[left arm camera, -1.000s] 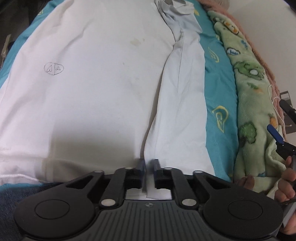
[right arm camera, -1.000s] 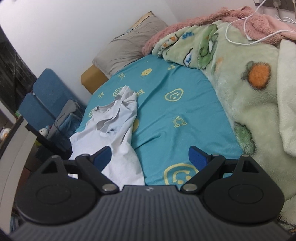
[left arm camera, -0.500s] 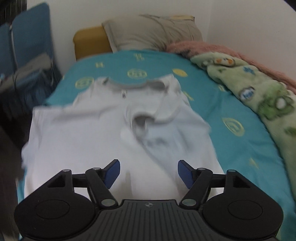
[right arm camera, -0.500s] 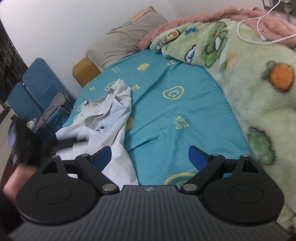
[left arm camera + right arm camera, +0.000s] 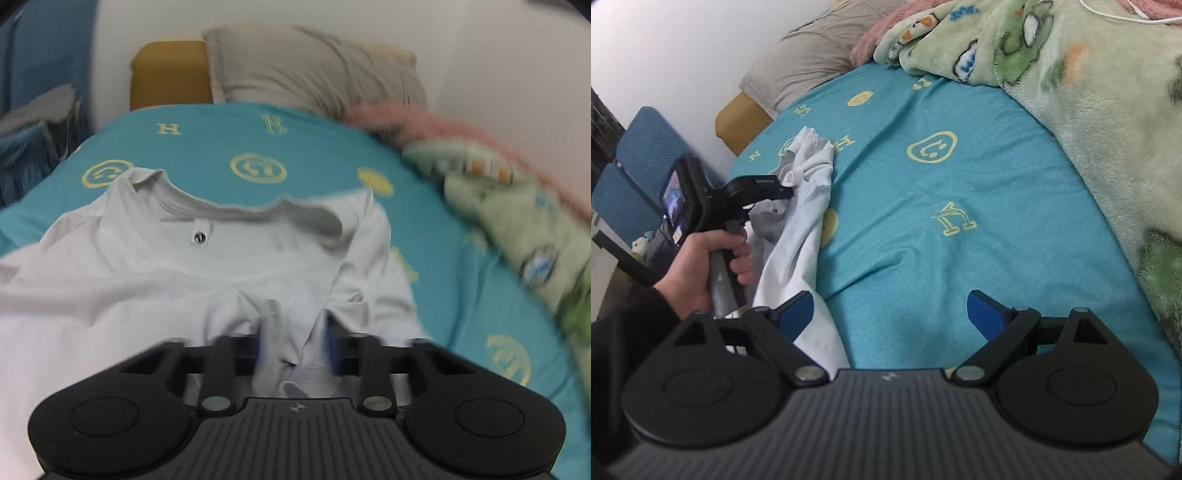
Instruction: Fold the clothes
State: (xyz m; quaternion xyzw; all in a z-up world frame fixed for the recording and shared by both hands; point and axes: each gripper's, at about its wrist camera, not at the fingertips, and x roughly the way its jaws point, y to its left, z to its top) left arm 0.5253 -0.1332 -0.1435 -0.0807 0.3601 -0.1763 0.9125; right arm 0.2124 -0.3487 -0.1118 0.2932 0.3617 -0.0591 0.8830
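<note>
Along the left edge of the teal bed sheet printed with yellow faces and letters (image 5: pixel 960 184), the white cotton T-shirt (image 5: pixel 129 280) is being worked, its neckline turned toward the head of the bed where a grey pillow (image 5: pixel 314 70) is resting against the wall. The shirt is lying partly gathered, with its right side already drawn over the body, presumably so that it is narrowed before being folded lengthways. A bunched ridge of the white fabric is being caught between the jaws of the left gripper (image 5: pixel 295 343), which are closing at this moment; the cloth is standing between the blue pads, though the blur is leaving it uncertain whether they are yet pressing on it. From the right wrist view, that gripper is being held by a bare hand (image 5: pixel 701 266) in a dark sleeve, its nose being pointed down into the crumpled shoulder region, probably so that a sleeve or side can be lifted. The right gripper (image 5: pixel 890 314) is being held over the near part of the sheet with its jaws wide apart and nothing between them, only its left finger overlapping the shirt's lower edge, likely in readiness to pin or pick up the hem. A green fleece blanket with cartoon prints (image 5: pixel 1089 92) is being kept heaped along the right edge, leaving the sheet's middle free for folding.
</note>
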